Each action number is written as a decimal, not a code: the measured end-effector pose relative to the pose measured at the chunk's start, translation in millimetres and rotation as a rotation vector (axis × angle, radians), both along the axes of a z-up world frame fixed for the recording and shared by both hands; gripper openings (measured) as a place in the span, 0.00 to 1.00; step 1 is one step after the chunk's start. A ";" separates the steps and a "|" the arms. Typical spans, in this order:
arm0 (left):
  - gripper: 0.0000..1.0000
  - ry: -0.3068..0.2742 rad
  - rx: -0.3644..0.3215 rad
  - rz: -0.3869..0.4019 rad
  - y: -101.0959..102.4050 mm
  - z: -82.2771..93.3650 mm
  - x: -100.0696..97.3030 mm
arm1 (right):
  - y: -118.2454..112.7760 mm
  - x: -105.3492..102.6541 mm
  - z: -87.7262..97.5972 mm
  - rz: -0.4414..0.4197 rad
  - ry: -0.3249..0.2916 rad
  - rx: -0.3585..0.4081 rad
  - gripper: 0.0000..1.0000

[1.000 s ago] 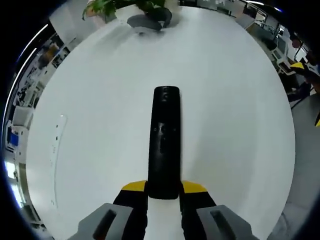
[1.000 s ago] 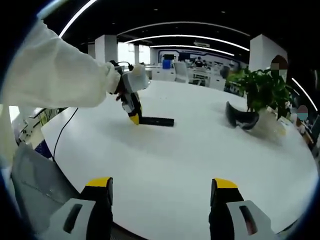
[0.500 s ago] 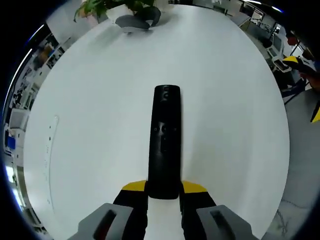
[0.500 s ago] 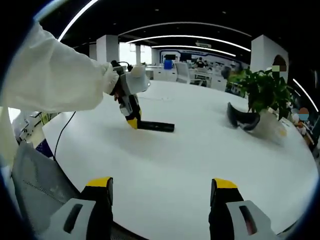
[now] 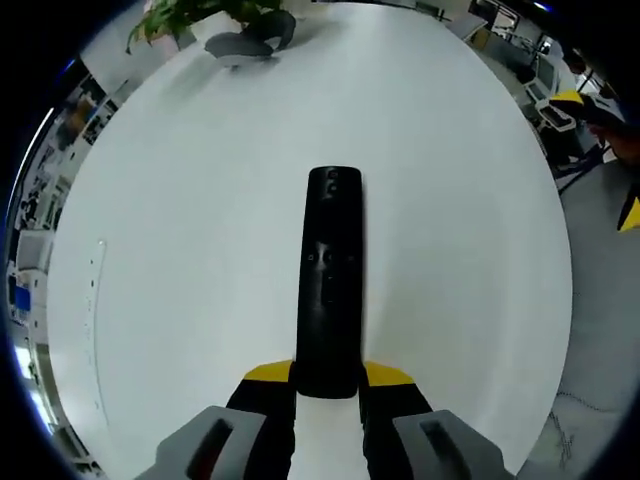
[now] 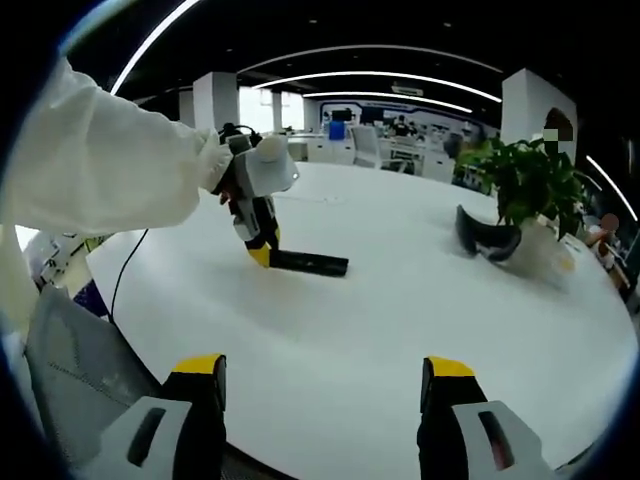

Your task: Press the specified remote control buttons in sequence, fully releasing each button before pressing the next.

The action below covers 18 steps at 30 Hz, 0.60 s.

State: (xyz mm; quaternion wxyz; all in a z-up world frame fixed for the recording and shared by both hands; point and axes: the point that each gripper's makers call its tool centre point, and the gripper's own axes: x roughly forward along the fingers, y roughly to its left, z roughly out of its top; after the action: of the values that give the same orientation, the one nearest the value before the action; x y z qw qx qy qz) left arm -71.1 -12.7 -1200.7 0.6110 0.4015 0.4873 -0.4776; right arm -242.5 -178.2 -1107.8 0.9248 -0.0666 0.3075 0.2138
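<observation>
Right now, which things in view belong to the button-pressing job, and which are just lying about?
Job:
- remote, clamped at its near end by the left gripper
- right gripper, open, away from the remote
- white table

Lying about:
- potted plant
- dark curved object beside the plant; I can't tell what it is

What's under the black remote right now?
The black remote control has the white round table beneath it, its near end clamped in the left gripper. Whether it rests on the table or hovers is unclear.
</observation>
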 end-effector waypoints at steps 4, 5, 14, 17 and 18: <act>0.23 -0.002 0.000 0.024 -1.4 0.0 -6.6 | 0.3 -0.2 0.0 0.001 -0.001 -0.002 0.79; 0.23 -0.004 -0.002 0.025 -1.5 0.1 -8.1 | 0.6 -0.3 0.1 0.001 -0.001 0.000 0.79; 0.23 -0.003 0.002 0.012 -5.6 -1.0 -27.8 | 1.4 -0.9 0.3 0.006 0.000 0.000 0.79; 0.23 -0.001 0.010 0.012 -6.5 -0.8 -33.6 | 2.2 -1.4 0.6 0.010 0.000 0.000 0.78; 0.23 0.000 0.013 0.011 -6.7 -0.8 -35.5 | 2.4 -1.6 0.3 0.012 0.001 -0.001 0.78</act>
State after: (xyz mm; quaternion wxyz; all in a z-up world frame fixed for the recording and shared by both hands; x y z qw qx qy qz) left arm -106.6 -19.5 -1201.5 0.6111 0.4026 0.4924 -0.4711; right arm -244.2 -175.8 -1107.5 0.9234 -0.0689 0.3075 0.2190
